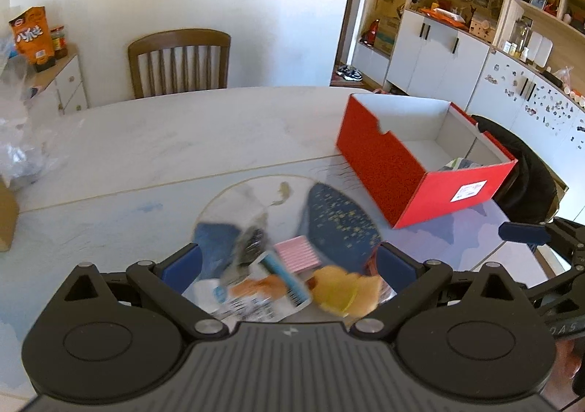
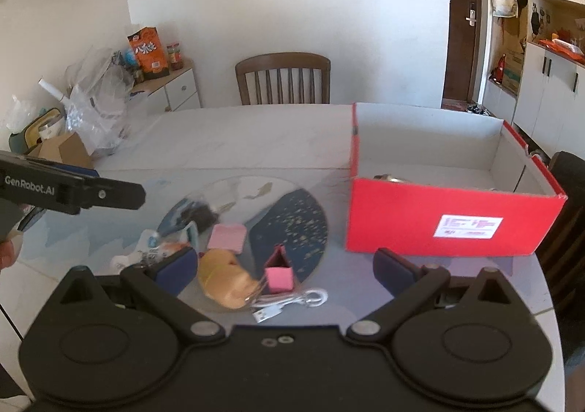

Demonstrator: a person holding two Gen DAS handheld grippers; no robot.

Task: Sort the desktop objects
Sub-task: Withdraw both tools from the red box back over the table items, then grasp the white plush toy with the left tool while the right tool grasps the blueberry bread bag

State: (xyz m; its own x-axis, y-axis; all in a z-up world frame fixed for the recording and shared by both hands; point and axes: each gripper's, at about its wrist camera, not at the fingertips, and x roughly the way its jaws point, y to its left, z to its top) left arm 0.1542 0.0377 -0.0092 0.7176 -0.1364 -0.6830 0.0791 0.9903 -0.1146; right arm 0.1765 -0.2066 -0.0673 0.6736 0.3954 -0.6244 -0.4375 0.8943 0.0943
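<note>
A clutter of small items lies on a round patterned mat [image 2: 292, 214]: a pink pad [image 2: 226, 237], a yellow-orange soft toy [image 2: 223, 280], a pink box [image 2: 279, 278], a white USB cable [image 2: 292, 302], a snack packet [image 1: 263, 295] and a dark blue item [image 1: 215, 240]. My left gripper [image 1: 289, 262] is open, hovering just above the packet, the pink pad [image 1: 297, 254] and the toy [image 1: 343, 289]. My right gripper [image 2: 285, 265] is open above the toy and pink box. The red box [image 2: 446, 225] stands to the right; something lies inside it.
A wooden chair [image 2: 283, 79] stands at the table's far side. Plastic bags [image 2: 98, 108] and a cardboard box [image 2: 65, 150] crowd the far left. A dark chair [image 1: 526, 170] sits behind the red box [image 1: 402, 170]. Cabinets line the right wall.
</note>
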